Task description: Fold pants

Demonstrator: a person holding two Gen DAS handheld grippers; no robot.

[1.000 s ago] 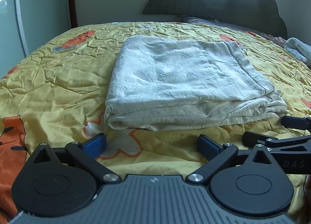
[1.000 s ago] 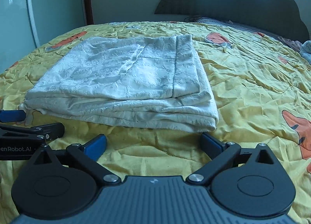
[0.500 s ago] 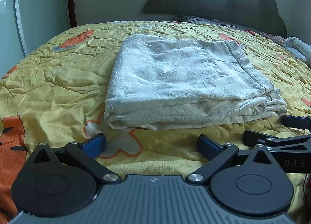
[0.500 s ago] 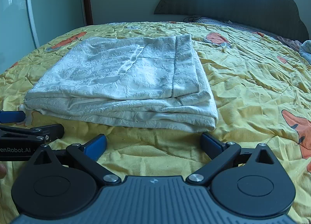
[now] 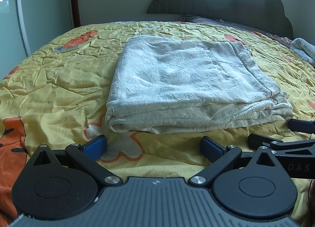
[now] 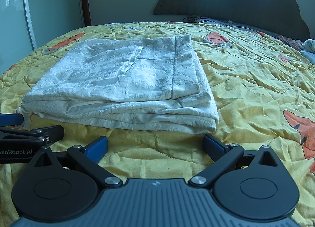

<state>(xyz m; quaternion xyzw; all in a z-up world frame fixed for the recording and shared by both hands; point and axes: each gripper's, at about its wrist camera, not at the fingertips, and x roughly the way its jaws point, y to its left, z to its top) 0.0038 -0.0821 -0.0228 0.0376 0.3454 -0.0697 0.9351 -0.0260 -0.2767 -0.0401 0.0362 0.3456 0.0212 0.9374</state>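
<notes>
Nothing has shifted: both the left claw [image 5: 153, 145] and right claw [image 6: 155, 145] hover wide open and empty just before the folded cream-white textured pants [image 5: 189, 87] on the yellow quilted bed [image 5: 51, 89]

White textured pants [image 5: 189, 85], folded flat into a layered rectangle

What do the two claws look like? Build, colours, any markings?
Both alike: left claw and right claw have black linkage arms, round black pivot housings, silver pins, a ribbed grey body and blue finger pads. White side lettering reads "enRobot.AI" and "DAS", both partly cropped.
</notes>
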